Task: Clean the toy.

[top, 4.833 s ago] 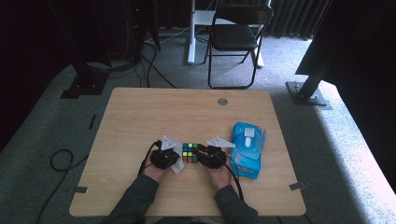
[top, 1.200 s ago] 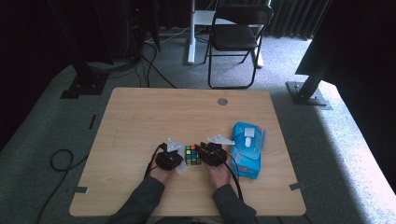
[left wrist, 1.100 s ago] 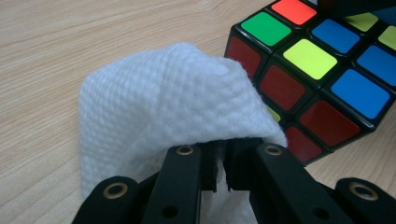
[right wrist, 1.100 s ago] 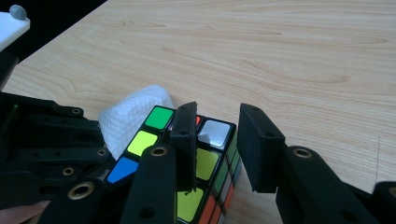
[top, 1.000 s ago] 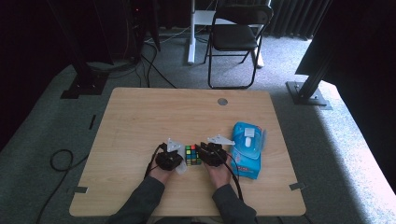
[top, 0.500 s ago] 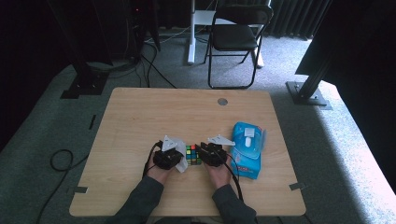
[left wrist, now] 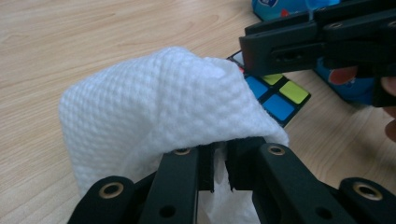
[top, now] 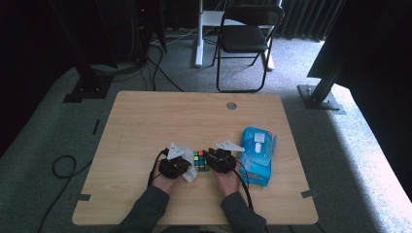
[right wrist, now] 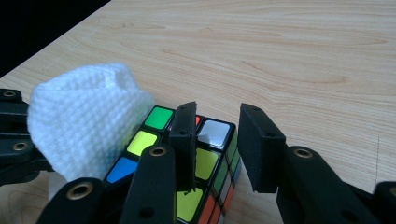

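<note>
two grippers at the cube (top: 201, 160) near the worktop's (top: 145, 126) front edge. right gripper (right wrist: 217, 149) clamps one cube corner; left gripper (left wrist: 219, 163) pinches the soft, limp wipe (left wrist: 159, 107) against it. cube rigid, glossy, likely slippery; hold across flat faces.

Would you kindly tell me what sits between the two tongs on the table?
A colour-tiled puzzle cube sits between the left tongs, which clamp a white wipe, and the right tongs, as the high view shows.
</note>
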A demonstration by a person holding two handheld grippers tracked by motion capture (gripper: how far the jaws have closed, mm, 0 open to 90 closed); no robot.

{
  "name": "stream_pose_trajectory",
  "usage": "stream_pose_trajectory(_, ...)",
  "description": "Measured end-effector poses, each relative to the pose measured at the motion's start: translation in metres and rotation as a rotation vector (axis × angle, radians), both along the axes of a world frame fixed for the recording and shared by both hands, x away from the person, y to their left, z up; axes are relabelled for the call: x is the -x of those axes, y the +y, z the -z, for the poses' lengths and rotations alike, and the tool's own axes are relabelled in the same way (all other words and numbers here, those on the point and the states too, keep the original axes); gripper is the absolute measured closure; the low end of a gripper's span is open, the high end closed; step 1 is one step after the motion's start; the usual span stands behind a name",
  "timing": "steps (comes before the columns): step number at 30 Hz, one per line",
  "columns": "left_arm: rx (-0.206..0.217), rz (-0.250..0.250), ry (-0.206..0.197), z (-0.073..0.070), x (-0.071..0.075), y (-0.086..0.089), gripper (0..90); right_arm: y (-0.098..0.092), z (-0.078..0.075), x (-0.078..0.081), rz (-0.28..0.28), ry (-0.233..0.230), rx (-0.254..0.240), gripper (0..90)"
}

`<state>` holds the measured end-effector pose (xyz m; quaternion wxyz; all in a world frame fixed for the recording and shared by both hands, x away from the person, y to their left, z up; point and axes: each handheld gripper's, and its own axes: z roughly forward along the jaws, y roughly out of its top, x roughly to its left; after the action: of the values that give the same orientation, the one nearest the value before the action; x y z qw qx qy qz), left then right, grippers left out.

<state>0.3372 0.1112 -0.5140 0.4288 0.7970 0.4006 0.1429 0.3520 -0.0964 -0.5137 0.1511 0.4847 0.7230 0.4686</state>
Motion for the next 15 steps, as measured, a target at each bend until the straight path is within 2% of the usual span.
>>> stream_pose_trajectory(4,-0.01,-0.014,0.029,0.008,-0.006,0.001,83.2,0.0,0.0,0.0,0.0,0.0,0.0,67.7)
stream_pose_trajectory(8,-0.048,-0.016,0.056,0.022,-0.008,-0.002,83.4,0.0,0.0,0.0,0.001,0.0,-0.002,67.7)
stream_pose_trajectory(10,-0.085,-0.01,0.059,0.029,-0.006,-0.004,83.3,0.0,0.0,0.0,0.001,0.0,-0.002,67.7)
stream_pose_trajectory(15,-0.085,-0.012,0.059,0.029,-0.007,-0.005,83.5,0.0,0.0,0.0,0.001,0.0,-0.002,67.7)
